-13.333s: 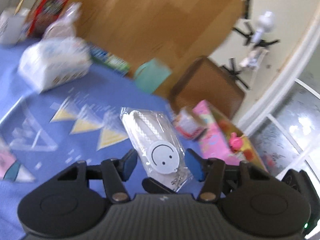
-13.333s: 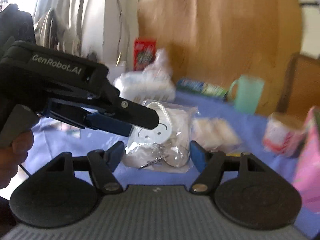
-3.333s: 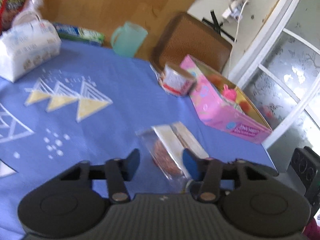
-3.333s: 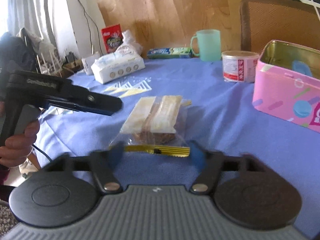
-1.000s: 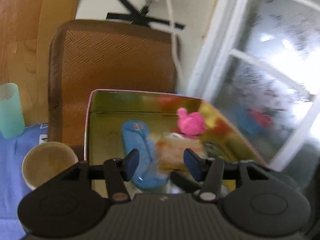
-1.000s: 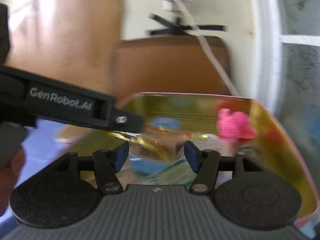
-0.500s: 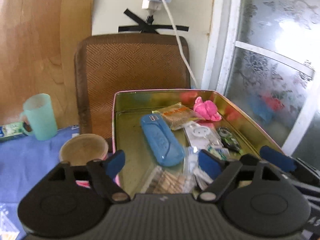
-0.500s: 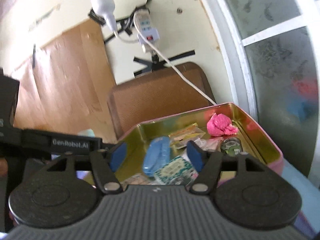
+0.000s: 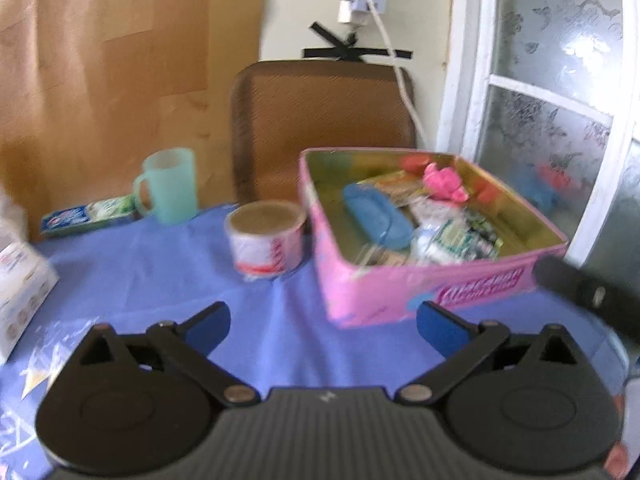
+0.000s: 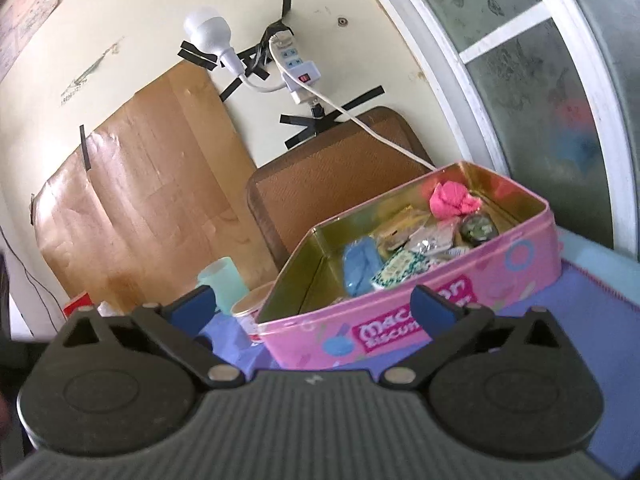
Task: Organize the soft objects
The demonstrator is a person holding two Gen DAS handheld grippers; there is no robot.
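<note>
Holding both the left gripper [image 9: 323,320] and right gripper [image 10: 314,303] spread wide and empty, near the pink tin [image 9: 400,296] where the soft packets [image 9: 452,236] sit gathered, tidily contained.

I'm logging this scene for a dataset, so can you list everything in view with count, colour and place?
biscuit tin: 1, pink outside, gold inside, right side of the table, lid off
blue case: 1, blue, inside the tin, left part
pink soft item: 1, pink, far end of the tin
small packets: several, mixed colours, inside the tin
round cup: 1, white and red, just left of the tin
mug: 1, mint green, far table edge
flat box: 1, blue and green, left of the mug
tissue pack: 1, white, left edge
tablecloth: 1, blue
chair: 1, brown, behind the table
power strip: 1, white, taped to the wall
left claw: 1, black, blue pads, open
right claw: 1, same colours, open
</note>
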